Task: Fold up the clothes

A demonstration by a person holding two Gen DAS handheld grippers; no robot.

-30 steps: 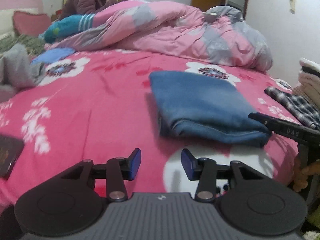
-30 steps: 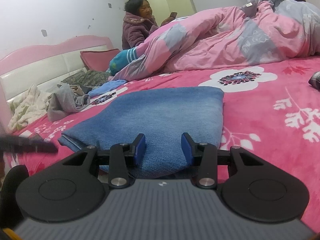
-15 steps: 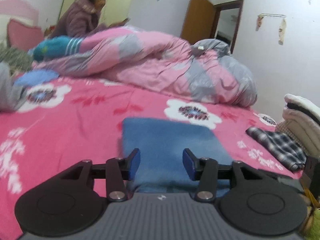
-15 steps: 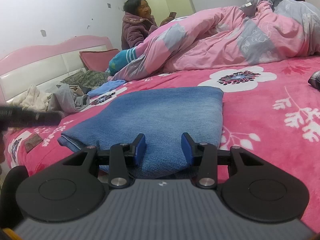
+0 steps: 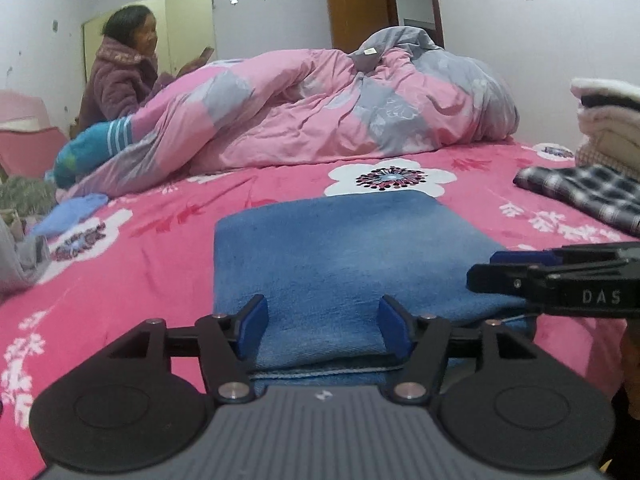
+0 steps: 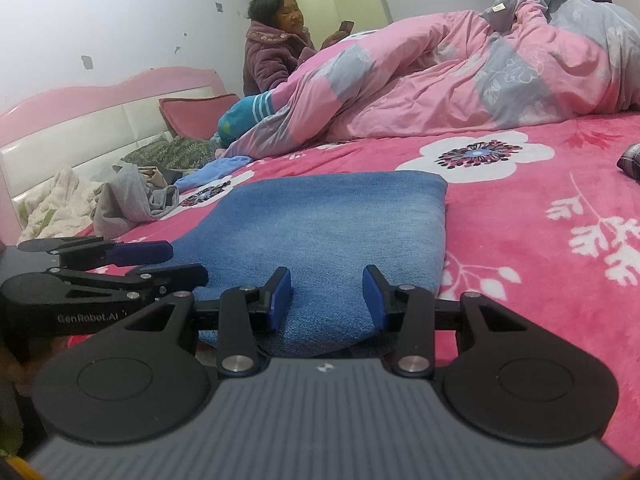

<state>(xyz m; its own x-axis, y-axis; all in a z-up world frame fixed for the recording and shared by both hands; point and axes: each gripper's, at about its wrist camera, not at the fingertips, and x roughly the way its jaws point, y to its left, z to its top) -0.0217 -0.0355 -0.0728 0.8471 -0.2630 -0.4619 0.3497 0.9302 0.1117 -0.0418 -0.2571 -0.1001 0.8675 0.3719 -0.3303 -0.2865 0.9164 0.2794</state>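
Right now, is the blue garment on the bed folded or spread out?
Folded. The blue garment lies as a neat rectangle on the pink bedspread, and stacked layers show along its near edge.

The letters "DAS" are read in pale print on the black side of the right gripper [image 5: 520, 270], where it reaches in from the right of the left wrist camera. "GenRobot.AI" is read in pale print on the black side of the left gripper [image 6: 176, 262], seen at the left of the right wrist camera. A small white emblem is set on each camera's own grey ribbed housing, but no letters can be made out in it.
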